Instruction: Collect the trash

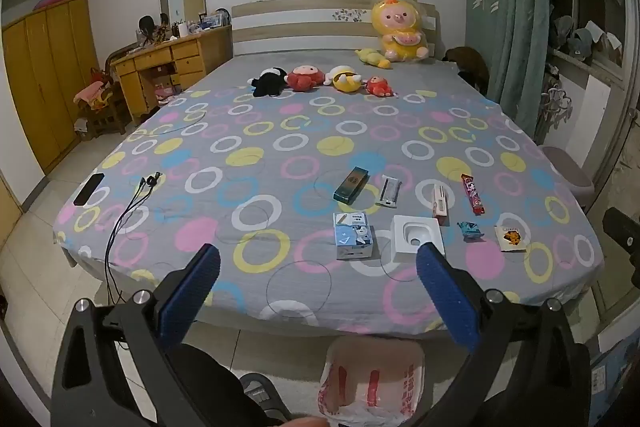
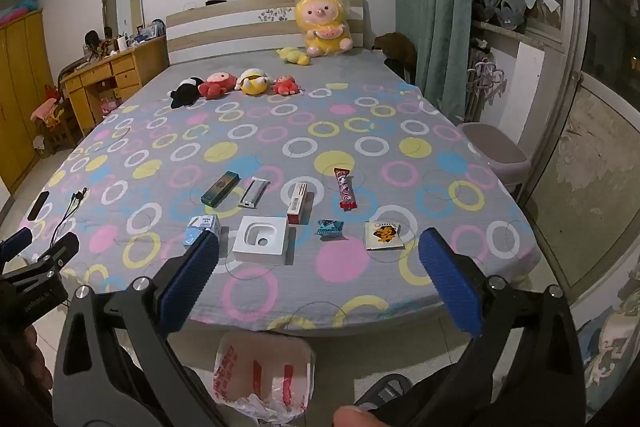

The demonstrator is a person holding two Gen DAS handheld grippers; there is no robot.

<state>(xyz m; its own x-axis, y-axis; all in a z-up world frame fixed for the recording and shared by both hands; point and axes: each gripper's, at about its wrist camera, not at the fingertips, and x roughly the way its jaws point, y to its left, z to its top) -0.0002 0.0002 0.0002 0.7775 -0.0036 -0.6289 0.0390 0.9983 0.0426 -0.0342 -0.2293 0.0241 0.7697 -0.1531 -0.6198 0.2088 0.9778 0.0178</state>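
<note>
Two grippers, both held over the floor short of the bed edge: left gripper (image 1: 318,273) and right gripper (image 2: 319,261), each spread fully wide, nothing between the blue pads. One plastic bag (image 2: 264,375), white with red print, mouth open, on the floor below them. Eight trash items near the foot of the bed (image 2: 360,279): nearest row, one blue carton (image 1: 354,235), one white tray (image 2: 262,240), one blue wrapper (image 2: 330,228), one orange-print packet (image 2: 385,235); behind them, one green box (image 2: 220,188), one silver wrapper (image 2: 254,192), one red-white box (image 2: 298,203), one red wrapper (image 2: 346,187). Farthest, six plush toys (image 2: 326,27).
</note>
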